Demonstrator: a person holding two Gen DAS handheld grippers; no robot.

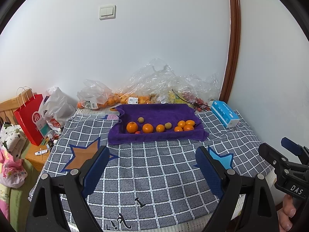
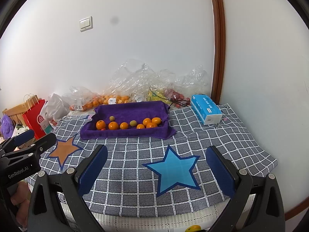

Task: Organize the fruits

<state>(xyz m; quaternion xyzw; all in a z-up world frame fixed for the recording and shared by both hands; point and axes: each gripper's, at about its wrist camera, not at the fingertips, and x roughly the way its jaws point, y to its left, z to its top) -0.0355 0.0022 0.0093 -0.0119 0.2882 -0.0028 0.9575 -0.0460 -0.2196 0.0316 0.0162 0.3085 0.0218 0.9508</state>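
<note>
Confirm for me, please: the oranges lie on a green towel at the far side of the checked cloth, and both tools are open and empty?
Not quite: the towel under the oranges is purple, not green, as the right wrist view shows. Both the left tool and the right tool are open and empty.

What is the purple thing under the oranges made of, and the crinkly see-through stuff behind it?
The purple thing looks like soft terry cloth, a towel: fuzzy, matte, folded edges. The see-through stuff looks like thin plastic bags: shiny, wrinkled, with fruit showing through.
</note>
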